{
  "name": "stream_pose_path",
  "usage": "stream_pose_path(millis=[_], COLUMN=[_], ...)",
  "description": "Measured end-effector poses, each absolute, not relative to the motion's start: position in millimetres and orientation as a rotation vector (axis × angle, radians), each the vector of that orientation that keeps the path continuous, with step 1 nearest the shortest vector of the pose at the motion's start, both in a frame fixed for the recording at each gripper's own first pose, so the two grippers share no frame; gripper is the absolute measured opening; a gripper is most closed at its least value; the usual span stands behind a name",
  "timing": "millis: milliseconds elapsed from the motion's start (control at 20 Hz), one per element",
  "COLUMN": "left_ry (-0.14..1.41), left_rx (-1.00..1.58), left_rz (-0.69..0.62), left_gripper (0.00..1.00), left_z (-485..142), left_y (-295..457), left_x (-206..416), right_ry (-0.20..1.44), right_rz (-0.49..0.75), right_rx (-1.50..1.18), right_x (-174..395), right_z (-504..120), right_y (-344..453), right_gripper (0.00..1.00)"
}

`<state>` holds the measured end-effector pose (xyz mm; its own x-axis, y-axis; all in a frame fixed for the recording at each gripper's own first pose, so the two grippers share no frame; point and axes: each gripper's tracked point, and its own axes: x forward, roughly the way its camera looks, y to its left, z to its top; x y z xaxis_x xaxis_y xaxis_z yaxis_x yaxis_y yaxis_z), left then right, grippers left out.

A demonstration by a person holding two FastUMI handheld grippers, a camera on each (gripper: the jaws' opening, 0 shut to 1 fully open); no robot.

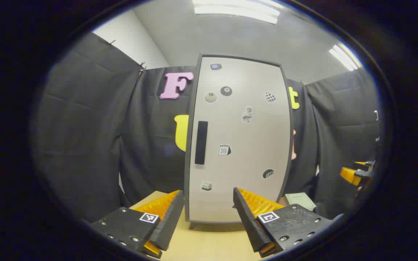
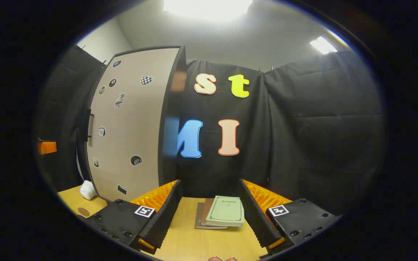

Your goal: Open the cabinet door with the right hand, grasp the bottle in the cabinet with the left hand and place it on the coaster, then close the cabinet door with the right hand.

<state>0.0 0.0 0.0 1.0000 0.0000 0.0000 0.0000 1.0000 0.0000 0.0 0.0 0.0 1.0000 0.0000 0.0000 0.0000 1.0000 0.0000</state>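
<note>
**Closed cabinet on a wooden table, both grippers held back with fingers spread wide**

One tall cabinet (image 1: 238,145) stands upright on a light wooden table (image 1: 209,243). Its door (image 1: 245,163) is pale grey with a dark frame and sits flush and closed, so the inside is hidden and the bottle cannot be seen. One dark vertical handle (image 1: 201,142) is fixed near the door's left edge in the left gripper view. Eight small stickers are scattered over the door face.

In the left gripper view, the left gripper (image 1: 209,210) faces the door head-on, its two fingers spread wide and holding nothing. The cabinet's lower edge stands between the fingertips, with bare tabletop in front of it. At the far right edge of this view, part of the other gripper shows, well apart from the cabinet.

In the right gripper view, the right gripper (image 2: 210,206) is also spread wide and empty, pointing past the cabinet's right side towards the black cloth wall. One stack of three thin books (image 2: 220,215) lies flat on the table between its fingers. The cabinet stands to the left of this view, seen at an angle. Beside the cabinet's lower left corner sits one small white object (image 2: 87,190), too blurred to identify, and just in front of it one round brown coaster (image 2: 83,211) lies flat near the table's edge. Open tabletop lies between the coaster and the books.
</note>
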Motion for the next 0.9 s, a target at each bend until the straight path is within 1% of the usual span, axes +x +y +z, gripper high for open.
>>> stream_pose_path(millis=[50,150,200,250,350,450,550,600,650,700,900], left_ry=[-0.004,0.007,0.015,0.014,0.009,-0.007,0.002,0.009,0.010,0.018,0.036], left_rx=[0.005,0.011,0.018,0.028,0.038,0.048,0.056,0.062,0.061,0.051,0.039], left_rz=[-0.001,0.008,0.001,0.004,0.010,0.001,-0.001,-0.002,0.001,0.005,0.039], left_gripper=[0.84,0.82,0.83,0.82,0.83,0.82,0.83,0.82,0.82,0.83,0.83], left_z=[8,21,25,33,45,52,48,46,45,42,29], left_y=[5,23,30,44,72,95,115,123,131,137,157], left_x=[-2,-6,-8,-10,-13,-16,-19,-20,-22,-24,-30], right_ry=[0.007,0.005,0.006,0.014,0.042,0.050,0.046,0.044,0.040,0.036,0.033], right_rz=[0.033,0.069,0.074,0.075,0.066,0.052,0.032,0.027,0.028,0.034,0.076], right_rx=[0.033,0.071,0.073,0.067,0.055,0.074,0.067,0.055,0.049,0.050,0.047], right_x=[0,1,2,4,9,9,8,7,7,6,5], right_z=[4,15,20,23,25,29,35,36,39,42,48], right_y=[17,47,58,70,92,112,129,136,143,151,175], right_gripper=[0.98,0.98,0.98,0.98,0.98,0.98,0.98,0.98,0.93,0.98,0.98])
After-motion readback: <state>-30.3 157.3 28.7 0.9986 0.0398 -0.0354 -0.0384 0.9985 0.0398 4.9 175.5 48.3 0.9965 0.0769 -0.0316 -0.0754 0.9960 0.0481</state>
